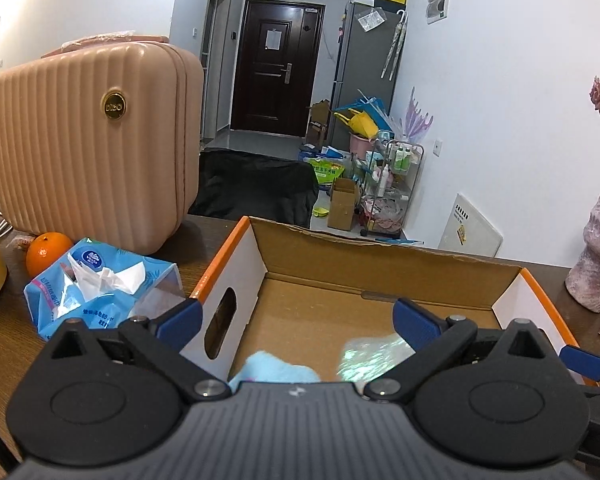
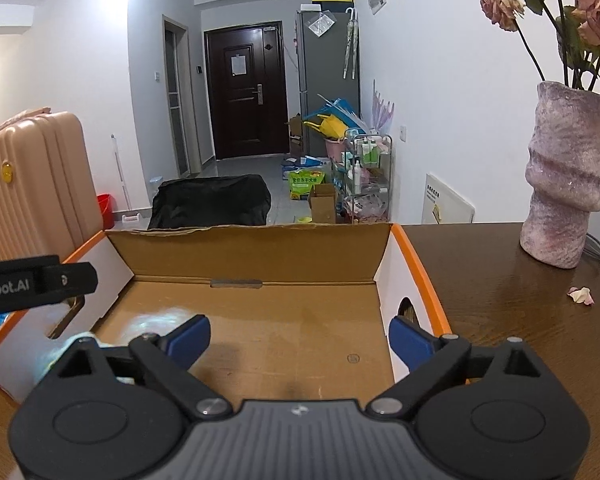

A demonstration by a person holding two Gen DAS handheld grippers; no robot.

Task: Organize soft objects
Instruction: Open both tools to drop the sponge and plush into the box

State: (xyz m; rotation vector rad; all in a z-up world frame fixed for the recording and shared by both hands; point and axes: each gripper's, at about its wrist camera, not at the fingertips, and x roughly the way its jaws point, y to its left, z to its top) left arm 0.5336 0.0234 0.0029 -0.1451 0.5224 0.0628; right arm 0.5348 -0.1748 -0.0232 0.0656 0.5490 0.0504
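1. The left gripper [image 1: 298, 322] is seen released, its blue pads spread wide over the near end of the cardboard box [image 1: 380, 258], with nothing pressed between them.
2. The right gripper [image 2: 300, 334] is likewise spread wide and empty, poised over the bare floor of the same box.
3. A light blue soft piece [image 1: 274, 370] and a shiny, pale green soft piece [image 1: 374, 356] are seen lying on the box floor just below and ahead of the left gripper; what exactly they are cannot be told, as the view is blurred.
4. The step in hand is judged to be the setting down of these pieces inside the box. It is done well if both grippers are lifted straight up, so that no fabric is snagged on a pad and dragged back out.
5. The orange-edged walls should be cleared before any sideways move, since the left pad sits close to the left wall with its oval hand-hole [image 1: 220, 326].
6. Outside the box, on the surface [image 1: 4, 340], an opened tissue pack [image 1: 100, 288] is seen just beside the left wall; it is judged a likely next soft thing to be gathered.
7. The orange [image 1: 46, 252], the pink suitcase [image 1: 92, 144] and the vase [image 2: 566, 172] are best left alone.
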